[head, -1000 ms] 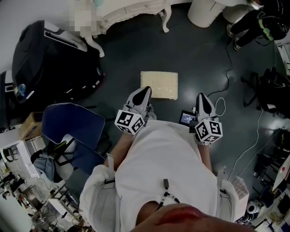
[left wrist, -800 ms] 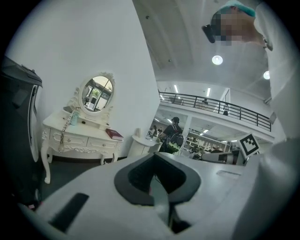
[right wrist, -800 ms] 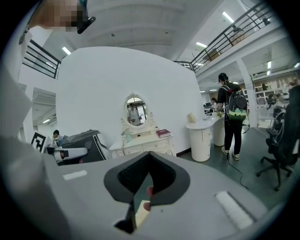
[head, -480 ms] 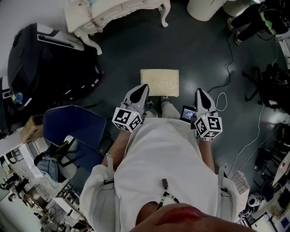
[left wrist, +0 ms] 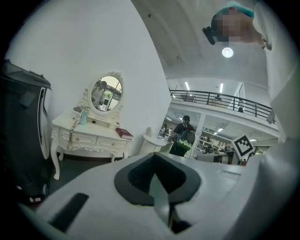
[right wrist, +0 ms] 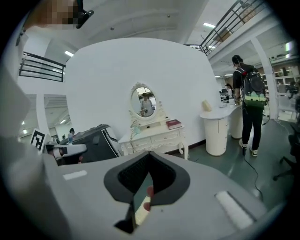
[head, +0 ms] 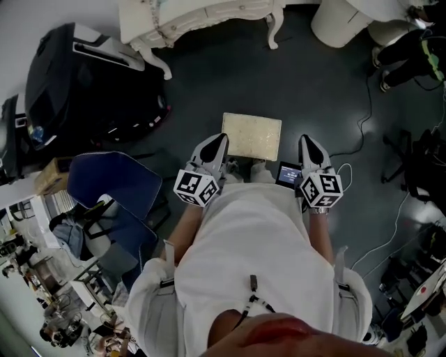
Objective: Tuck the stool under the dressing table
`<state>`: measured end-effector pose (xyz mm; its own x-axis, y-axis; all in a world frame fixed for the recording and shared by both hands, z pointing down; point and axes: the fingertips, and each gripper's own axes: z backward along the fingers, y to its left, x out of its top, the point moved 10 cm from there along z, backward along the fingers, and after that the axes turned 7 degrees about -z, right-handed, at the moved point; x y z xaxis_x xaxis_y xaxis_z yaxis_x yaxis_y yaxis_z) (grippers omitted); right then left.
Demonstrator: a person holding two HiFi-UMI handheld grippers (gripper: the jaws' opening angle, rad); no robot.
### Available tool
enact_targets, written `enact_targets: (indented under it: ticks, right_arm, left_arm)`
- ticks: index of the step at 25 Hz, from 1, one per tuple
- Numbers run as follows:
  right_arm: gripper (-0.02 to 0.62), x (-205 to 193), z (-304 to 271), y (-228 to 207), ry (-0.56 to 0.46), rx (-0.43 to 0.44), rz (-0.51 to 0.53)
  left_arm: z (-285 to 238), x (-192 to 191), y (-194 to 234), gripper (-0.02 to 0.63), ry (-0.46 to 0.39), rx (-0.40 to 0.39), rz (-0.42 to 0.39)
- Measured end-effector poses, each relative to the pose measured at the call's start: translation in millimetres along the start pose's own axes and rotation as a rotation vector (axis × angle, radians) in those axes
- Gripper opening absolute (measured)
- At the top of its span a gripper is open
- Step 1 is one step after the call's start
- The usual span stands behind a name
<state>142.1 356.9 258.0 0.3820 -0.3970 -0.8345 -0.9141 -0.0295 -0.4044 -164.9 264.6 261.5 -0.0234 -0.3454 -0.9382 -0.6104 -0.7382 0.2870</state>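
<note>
Head view: the stool (head: 252,136), seen from above as a cream square cushion, stands on the dark floor just in front of the person, well apart from the dressing table (head: 202,17) at the top edge and not under it. It sits between the two gripper tips. The left gripper (head: 221,139) overlaps the cushion's left edge in this view, though whether it touches cannot be told; the right gripper (head: 307,141) is just beside the stool's right side, clear of it.

Left gripper view shows the left gripper's (left wrist: 158,194) jaws pressed together with nothing between them. Right gripper view shows the right gripper (right wrist: 140,193) clenched and empty likewise.

Both gripper views look across at the white dressing table (right wrist: 154,137), with an oval mirror (right wrist: 144,103) and a red book (right wrist: 174,124) on top. A black case (head: 83,90) lies left of the stool, a blue chair (head: 115,192) nearer the person, and a round white stand (right wrist: 217,129) right of the table.
</note>
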Motion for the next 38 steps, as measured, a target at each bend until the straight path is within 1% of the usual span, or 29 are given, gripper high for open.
enact_targets:
  ticks: [3,6,10,14,17,21,23,27,32,34,38]
  right_arm:
    - [0.008,12.6,-20.9,-15.2,0.026,0.058,0.034]
    - [0.008,17.2,-36.2,-31.9,0.059,0.090,0.053]
    - [0.008,13.5,-55.1,-47.3,0.118,0.095,0.049]
    - [0.008,6.3,-73.1,-56.1,0.180,0.101,0.045]
    - [0.008,-6.0,-91.8,-60.8,0.230,0.092,0.050]
    - [0.008,-25.0,-123.5,-69.3,0.275,0.067,0.057]
    - [0.008,-39.7,-133.0,-76.1,0.312,0.056,0.059]
    - [0.008,-78.5,-154.8,-100.9,0.389,0.024,0.043]
    - [0.008,-138.4,-187.1,-142.9,0.453,-0.042,-0.044]
    - [0.008,-163.7,-199.7,-161.3,0.478,-0.068,-0.088]
    - [0.008,-217.2,-216.6,-197.3,0.525,-0.136,-0.214]
  left_arm:
    - [-13.7,-0.8,-1.5,0.008,0.005,0.048,-0.001]
    - [-25.9,-3.9,-2.1,0.008,0.019,0.078,-0.008]
    - [-33.5,-13.1,7.0,0.031,0.062,0.116,-0.002]
    - [-43.6,-29.9,21.6,0.037,0.113,0.149,0.023]
    - [-55.4,-46.9,39.8,0.046,0.157,0.140,0.038]
    - [-80.1,-80.3,71.9,0.060,0.260,0.089,0.008]
    - [-87.6,-100.5,85.0,0.061,0.316,0.070,0.000]
    - [-99.9,-142.6,114.5,0.061,0.390,0.036,0.030]
    - [-115.9,-202.5,153.7,0.063,0.498,0.012,0.039]
    - [-123.5,-229.9,168.9,0.074,0.534,0.013,0.070]
    - [-128.9,-289.0,195.5,0.094,0.620,0.026,0.136]
